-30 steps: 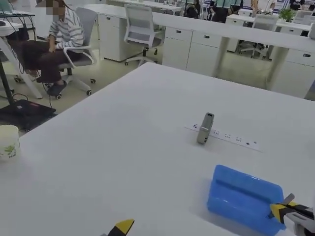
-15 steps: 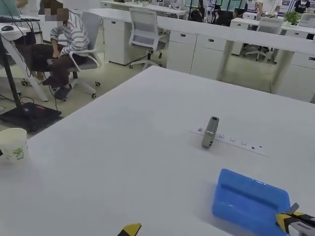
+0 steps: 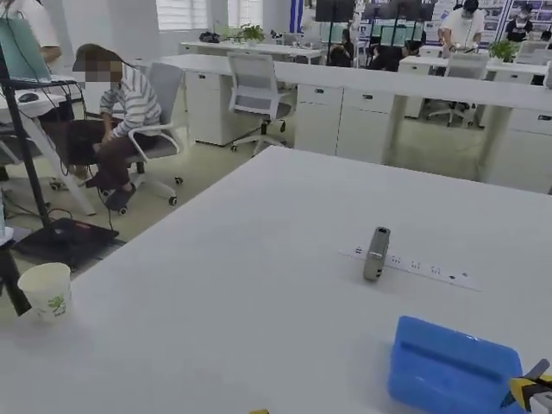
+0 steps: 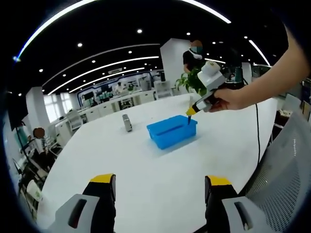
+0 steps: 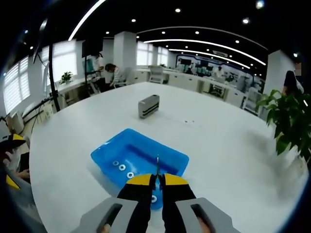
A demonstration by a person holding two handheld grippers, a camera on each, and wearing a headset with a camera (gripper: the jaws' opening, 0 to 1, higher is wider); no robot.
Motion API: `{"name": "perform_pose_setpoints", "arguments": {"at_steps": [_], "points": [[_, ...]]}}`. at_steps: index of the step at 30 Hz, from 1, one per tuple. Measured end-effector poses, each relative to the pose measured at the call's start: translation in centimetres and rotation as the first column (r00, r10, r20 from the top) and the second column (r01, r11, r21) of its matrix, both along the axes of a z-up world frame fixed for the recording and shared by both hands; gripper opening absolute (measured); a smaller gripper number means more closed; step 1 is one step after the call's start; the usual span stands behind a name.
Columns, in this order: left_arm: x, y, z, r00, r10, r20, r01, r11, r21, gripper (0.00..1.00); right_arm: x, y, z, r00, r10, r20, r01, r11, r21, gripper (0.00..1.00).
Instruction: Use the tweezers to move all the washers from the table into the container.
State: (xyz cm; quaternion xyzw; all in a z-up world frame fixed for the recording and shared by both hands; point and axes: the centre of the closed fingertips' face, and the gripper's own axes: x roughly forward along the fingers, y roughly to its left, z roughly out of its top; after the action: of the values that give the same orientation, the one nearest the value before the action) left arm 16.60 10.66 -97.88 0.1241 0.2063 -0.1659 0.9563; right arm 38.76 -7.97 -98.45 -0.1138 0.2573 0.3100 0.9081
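4 washers [image 5: 122, 167], small bright metal rings, lie flat on the floor of the blue container [image 5: 146, 154], a shallow glossy plastic tray with rounded corners that sits on the smooth matt white table [image 5: 218, 141]. The right gripper [image 5: 157, 178] has its yellow-tipped jaws pinched together on the tweezers [image 5: 157, 167], a thin steel strip whose point hangs just above the container's near side; whether the tips carry a washer is too small to tell. The left gripper [image 4: 161, 180] has its jaws spread wide with nothing between them, low over the table and well apart from the container. By my reading this is the drop-off step, with the tweezers poised over the tray. The next move would call for easing the squeeze so that any washer falls inside, then searching the table for loose washers, each needing a fine pinch on a thin, flat, slippery ring. Beyond the container stands 1 grey ribbed block [image 5: 148, 105].
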Motion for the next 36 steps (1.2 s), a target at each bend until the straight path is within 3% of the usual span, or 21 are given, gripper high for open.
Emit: {"name": "perform_pose_setpoints", "arguments": {"at_steps": [4, 7, 9, 11, 15, 18, 19, 21, 24, 25, 26, 28, 29, 31, 34, 35, 36], "points": [[-0.1, -0.5, 0.2, 1.0, -0.026, 0.006, 0.026, 1.0, 0.011, 0.67, -1.3, 0.7, 2.5, 0.998, 0.038, 0.048, -0.038, 0.999, 0.019, 0.03], [-0.3, -0.7, -0.1, 0.999, -0.04, -0.011, 0.041, 0.998, 0.037, 0.63, -2.8, 1.1, 3.9, 0.994, 0.08, 0.072, -0.081, 0.997, 0.014, 0.03], [-0.3, -1.1, 0.2, 0.998, -0.061, -0.002, 0.061, 0.997, 0.053, 0.59, -3.8, 1.4, 4.7, 0.992, 0.1, 0.071, -0.102, 0.995, 0.022, 0.03], [-0.1, -1.2, 0.4, 0.997, -0.079, -0.015, 0.08, 0.993, 0.086, 0.56, -4.9, 1.7, 5.2, 0.99, 0.126, 0.065, -0.128, 0.991, 0.031, 0.03], [0.8, -2.1, 2.4, 0.993, -0.112, -0.019, 0.113, 0.993, 0.028, 0.49, -7.3, 2.7, 6.5, 0.98, 0.189, 0.066, -0.193, 0.98, 0.056, 0.03], [1.4, -3.5, 4.4, 0.989, -0.148, -0.024, 0.146, 0.987, -0.073, 0.45, -9.1, 3.5, 7.7, 0.97, 0.235, 0.067, -0.24, 0.967, 0.081, 0.03], [1.6, -4.3, 5.5, 0.984, -0.178, -0.019, 0.175, 0.977, -0.125, 0.45, -9.9, 3.8, 8.1, 0.964, 0.26, 0.061, -0.265, 0.96, 0.087, 0.03], [1.9, -5.5, 7.2, 0.971, -0.239, -0.023, 0.232, 0.957, -0.177, 0.42, -11.3, 4.4, 9.0, 0.948, 0.313, 0.059, -0.318, 0.943, 0.096, 0.03], [2.6, -6.5, 9.6, 0.956, -0.294, 0.006, 0.29, 0.94, -0.177, 0.37, -12.7, 4.9, 10.1, 0.93, 0.361, 0.066, -0.366, 0.926, 0.089, 0.03], [2.9, -7.1, 10.8, 0.949, -0.315, 0.024, 0.313, 0.929, -0.199, 0.35, -13.4, 5.1, 10.5, 0.921, 0.385, 0.065, -0.39, 0.916, 0.096, 0.03], [2.9, -7.2, 11.1, 0.946, -0.323, 0.022, 0.321, 0.924, -0.206, 0.33, -13.5, 5.1, 10.7, 0.919, 0.39, 0.064, -0.395, 0.914, 0.099, 0.03], [3.3, -7.6, 12.0, 0.941, -0.338, -0.001, 0.328, 0.916, -0.229, 0.27, -14.6, 5.6, 11.4, 0.899, 0.433, 0.061, -0.438, 0.89, 0.128, 0.03], [3.4, -8.1, 12.6, 0.933, -0.359, 0.0, 0.348, 0.905, -0.246, 0.25, -15.5, 6.0, 11.7, 0.881, 0.471, 0.044, -0.472, 0.869, 0.149, 0.03], [3.5, -8.7, 13.6, 0.92, -0.392, 0.003, 0.379, 0.886, -0.267, 0.2, -16.5, 6.3, 12.0, 0.86, 0.509, 0.034, -0.507, 0.847, 0.16, 0.03], [3.1, -10.2, 15.8, 0.879, -0.477, 0.021, 0.456, 0.826, -0.331, 0.18, -18.4, 6.9, 12.5, 0.811, 0.585, 0.006, -0.576, 0.797, 0.181, 0.03], [3.0, -10.7, 16.1, 0.863, -0.504, 0.02, 0.48, 0.807, -0.343, 0.17, -18.8, 7.0, 12.6, 0.801, 0.599, 0.001, -0.589, 0.787, 0.18, 0.03], [2.6, -11.3, 16.7, 0.838, -0.545, 0.029, 0.519, 0.778, -0.355, 0.16, -19.2, 7.1, 12.7, 0.783, 0.621, -0.001, -0.613, 0.773, 0.166, 0.03]]}}
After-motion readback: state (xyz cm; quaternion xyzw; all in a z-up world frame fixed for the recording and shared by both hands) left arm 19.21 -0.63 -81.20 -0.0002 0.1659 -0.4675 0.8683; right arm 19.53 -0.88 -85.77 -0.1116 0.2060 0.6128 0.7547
